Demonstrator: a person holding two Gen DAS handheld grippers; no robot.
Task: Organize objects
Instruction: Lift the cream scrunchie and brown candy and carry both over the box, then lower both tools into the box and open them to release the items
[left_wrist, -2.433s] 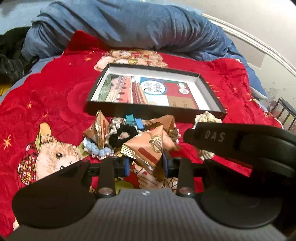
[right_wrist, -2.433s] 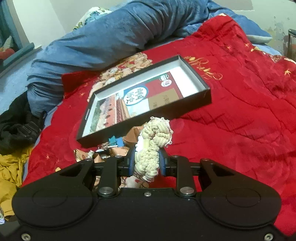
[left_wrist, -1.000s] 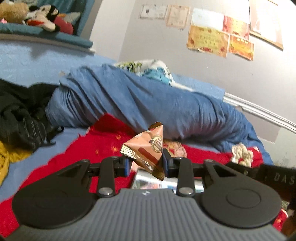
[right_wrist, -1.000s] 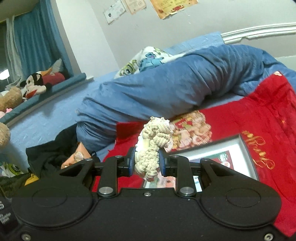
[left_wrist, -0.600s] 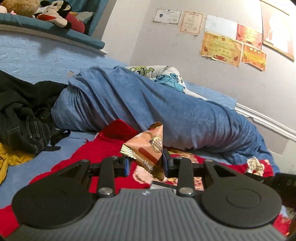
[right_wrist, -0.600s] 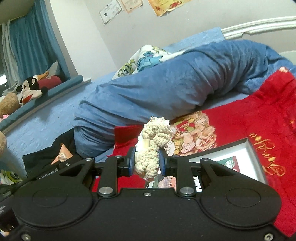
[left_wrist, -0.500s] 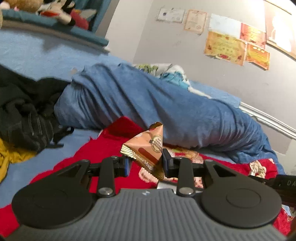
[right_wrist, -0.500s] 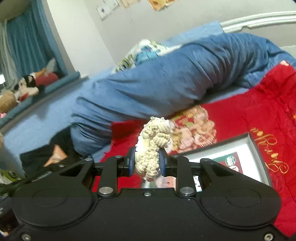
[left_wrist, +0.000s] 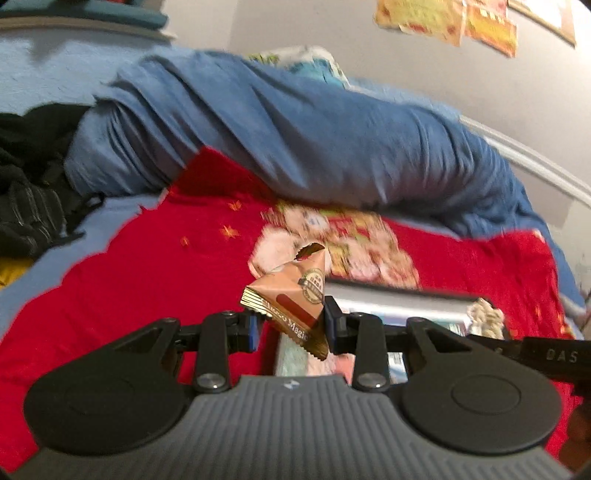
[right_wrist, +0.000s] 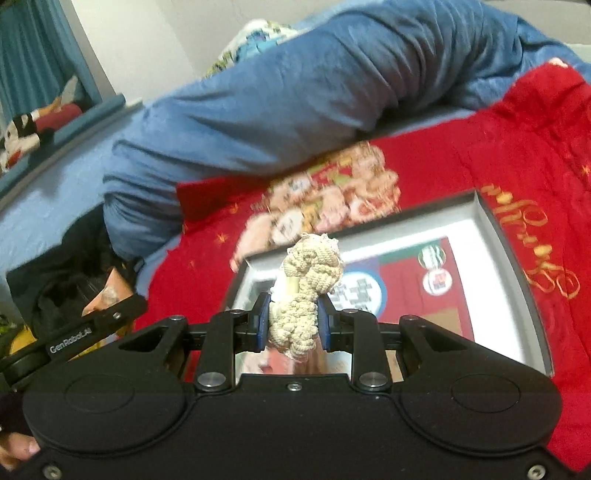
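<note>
Fingers (left_wrist: 334, 325) of the left gripper (left_wrist: 290, 326) stood partly closed, pads pressed on a snack packet (left_wrist: 295, 297): a pyramid-shaped pouch, tan-orange, with a round green-and-cream emblem near its upper corner, a dark red bar, pale lettering along the lower face, and a crimped golden seam at the bottom edge. Its top corner was torn and jagged. The packet hung above the near left end of the box (left_wrist: 399, 295), clear of the bedding.

Fingers (right_wrist: 263, 325) of the right gripper (right_wrist: 291, 325) were closed narrowly on a crocheted scrunchie (right_wrist: 308, 291), cream-coloured, bunched and knobbly, with a lacy frill at the top and a paler band showing at its left side. It stood upright between the pads, over the left part of the box (right_wrist: 491, 225).

The box was shallow, dark-rimmed and pale-walled, and lay open on a red blanket (right_wrist: 498, 144). Its floor carried a printed sheet with a blue-ringed circle, red and green panels, and two small round badges. A rumpled blue duvet (right_wrist: 295, 92) lay beyond the red blanket. In the left wrist view the scrunchie (left_wrist: 485, 321) showed at the far right, over the box rim.
</note>
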